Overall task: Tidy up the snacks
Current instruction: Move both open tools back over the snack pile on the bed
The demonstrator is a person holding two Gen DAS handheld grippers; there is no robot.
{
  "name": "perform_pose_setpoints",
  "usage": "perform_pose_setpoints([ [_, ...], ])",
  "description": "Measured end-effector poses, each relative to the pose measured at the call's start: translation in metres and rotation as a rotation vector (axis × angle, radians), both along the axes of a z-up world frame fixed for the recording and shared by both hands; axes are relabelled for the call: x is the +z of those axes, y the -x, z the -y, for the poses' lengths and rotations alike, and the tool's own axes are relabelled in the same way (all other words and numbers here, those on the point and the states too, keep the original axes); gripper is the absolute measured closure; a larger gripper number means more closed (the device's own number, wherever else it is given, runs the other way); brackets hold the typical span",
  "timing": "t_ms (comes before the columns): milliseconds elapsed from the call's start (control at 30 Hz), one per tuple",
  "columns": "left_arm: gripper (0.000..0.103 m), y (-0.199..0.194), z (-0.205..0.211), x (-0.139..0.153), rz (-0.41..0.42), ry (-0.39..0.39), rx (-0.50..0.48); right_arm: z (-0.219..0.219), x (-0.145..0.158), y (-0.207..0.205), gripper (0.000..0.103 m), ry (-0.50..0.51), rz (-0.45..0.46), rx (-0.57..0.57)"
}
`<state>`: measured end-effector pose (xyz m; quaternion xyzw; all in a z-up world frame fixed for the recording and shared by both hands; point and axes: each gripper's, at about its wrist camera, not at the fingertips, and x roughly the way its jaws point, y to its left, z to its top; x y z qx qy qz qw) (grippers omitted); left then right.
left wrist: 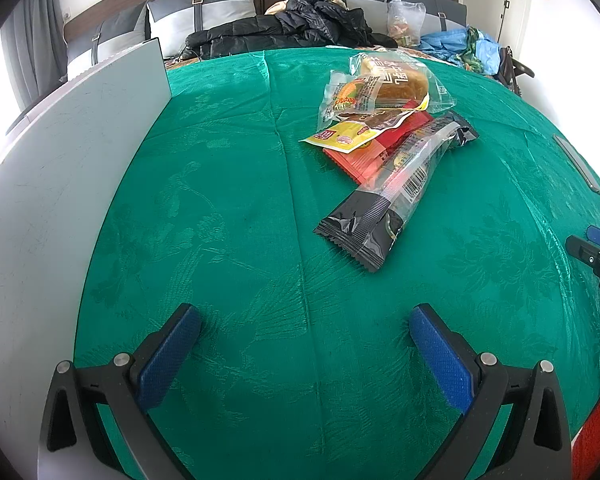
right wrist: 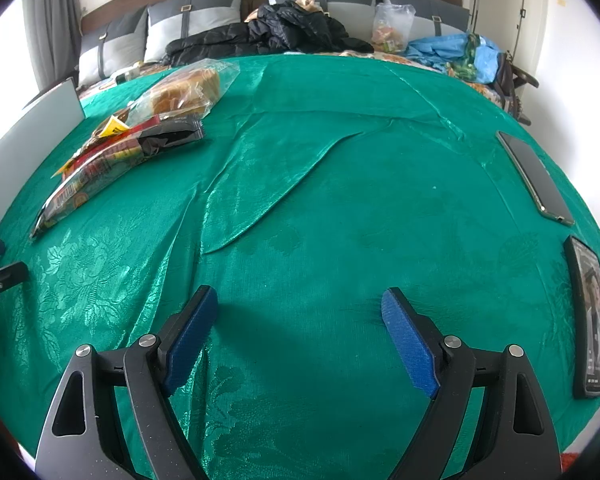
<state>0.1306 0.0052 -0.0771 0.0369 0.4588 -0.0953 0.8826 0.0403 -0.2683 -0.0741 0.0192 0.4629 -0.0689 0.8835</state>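
Several snack packs lie piled on the green cloth (left wrist: pixel 228 208). A long black and clear packet (left wrist: pixel 396 196) lies nearest, over a red packet (left wrist: pixel 376 156) and a yellow one (left wrist: pixel 340 136). A bagged bread loaf (left wrist: pixel 396 80) sits at the far end. My left gripper (left wrist: pixel 304 320) hovers open over bare cloth, short of the pile. In the right wrist view the pile (right wrist: pixel 132 144) lies far left with the bread (right wrist: pixel 184 92) behind it. My right gripper (right wrist: pixel 298 304) is open above bare cloth with nothing between its fingers. Its tip (left wrist: pixel 596 256) shows at the left view's right edge.
A white box wall (left wrist: pixel 60 184) stands left of the cloth. Two phones (right wrist: pixel 534 178) (right wrist: pixel 590 320) lie along the right edge. A fold (right wrist: pixel 284 188) ridges the cloth mid-table. Behind are a dark jacket (right wrist: pixel 284 28), pillows, a clear bag (right wrist: pixel 392 24) and blue bags.
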Motion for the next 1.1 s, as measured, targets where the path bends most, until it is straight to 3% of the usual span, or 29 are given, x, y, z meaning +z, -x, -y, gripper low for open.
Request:
perform_pose_setpoints([
  [1100, 0.0, -0.0002, -0.0002, -0.0001, 0.0, 0.001, -0.001, -0.0025, -0.0016, -0.0007, 0.013, -0.003, -0.005, 0.002],
])
